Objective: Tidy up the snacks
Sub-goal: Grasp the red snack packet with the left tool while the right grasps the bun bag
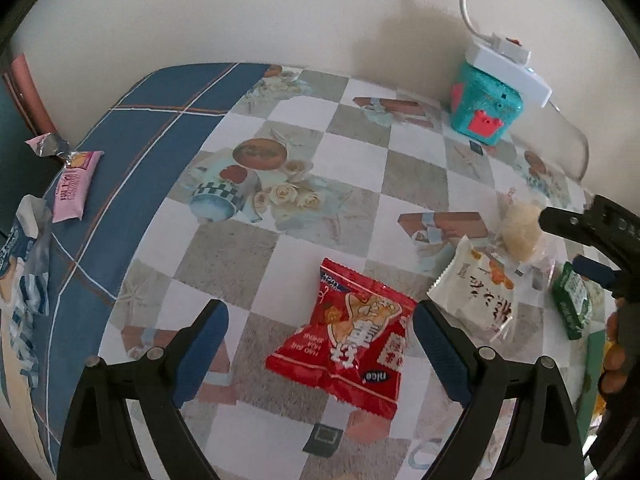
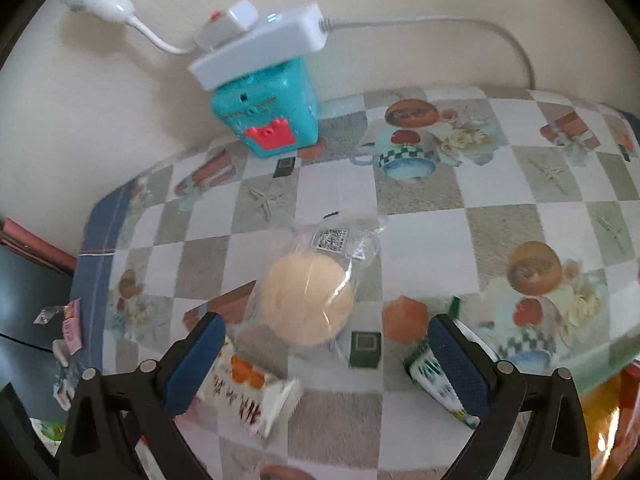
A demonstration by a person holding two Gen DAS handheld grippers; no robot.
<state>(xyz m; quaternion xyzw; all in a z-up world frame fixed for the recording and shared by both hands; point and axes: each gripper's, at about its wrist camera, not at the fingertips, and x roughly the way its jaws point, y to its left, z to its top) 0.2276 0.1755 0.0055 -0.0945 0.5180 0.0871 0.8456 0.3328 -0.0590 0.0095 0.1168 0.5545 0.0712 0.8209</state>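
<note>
Left tongs (image 1: 322, 344) wide open, empty, over red bag (image 1: 347, 339) flat on table (image 1: 356, 160), lined up to grab. Right tongs (image 2: 324, 360) open too, empty, aimed at wrapped bun (image 2: 306, 304). White pack (image 2: 244, 392), green pack (image 2: 436, 386) just beside, waiting for sorting.

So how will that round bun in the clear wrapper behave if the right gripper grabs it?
The bun looks soft and pale, so it would likely squash under firm pads. Its clear wrapper is loose and glossy, so it may slip or crinkle first. Being round, it could roll a little if nudged, though the flat wrapper ends should check that. The right gripper is open above it.
</note>
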